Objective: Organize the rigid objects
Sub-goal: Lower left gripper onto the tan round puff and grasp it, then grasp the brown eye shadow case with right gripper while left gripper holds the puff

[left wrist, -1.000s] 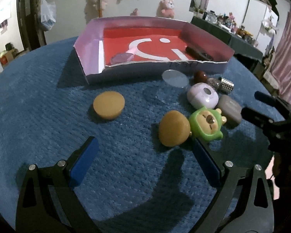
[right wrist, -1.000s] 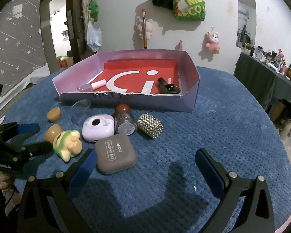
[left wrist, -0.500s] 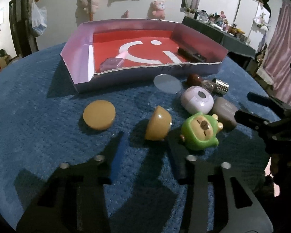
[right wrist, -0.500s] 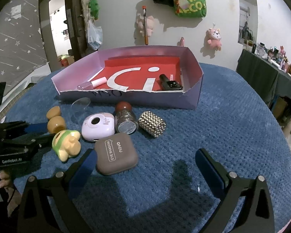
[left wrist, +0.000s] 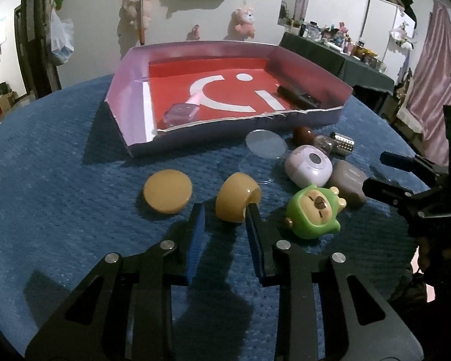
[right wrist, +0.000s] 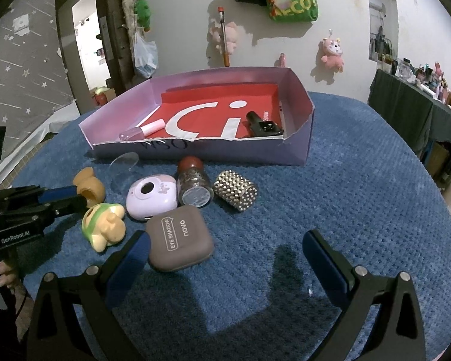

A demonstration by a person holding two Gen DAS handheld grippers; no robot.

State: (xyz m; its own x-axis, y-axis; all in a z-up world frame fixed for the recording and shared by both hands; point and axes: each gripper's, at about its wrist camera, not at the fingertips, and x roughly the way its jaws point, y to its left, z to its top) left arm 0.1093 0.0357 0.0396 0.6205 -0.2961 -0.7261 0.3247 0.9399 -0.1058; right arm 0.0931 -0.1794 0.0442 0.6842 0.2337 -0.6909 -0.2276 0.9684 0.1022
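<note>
My left gripper (left wrist: 224,210) is shut on a tan cup-shaped piece (left wrist: 236,197), lifted and tilted; it also shows in the right wrist view (right wrist: 90,188). A second tan round piece (left wrist: 167,191) lies flat to its left. A green bear figure (left wrist: 314,212) lies to the right. My right gripper (right wrist: 222,248) is open and empty, its left finger beside the brown eye-shadow case (right wrist: 180,237). The purple box with red floor (right wrist: 297,150) stands behind, holding a pink tube (right wrist: 141,131) and a black item (right wrist: 261,126).
Between box and grippers lie a lilac round case (right wrist: 151,197), a red-capped jar (right wrist: 194,182), a studded cylinder (right wrist: 236,191) and a clear round lid (right wrist: 124,162). The blue cloth table (right wrist: 360,195) has bare cloth on the right. Walls carry plush toys.
My left gripper closed from wide open onto the tan cup-shaped piece and tipped it up. The green bear now lies apart from it. The right gripper barely moved.
</note>
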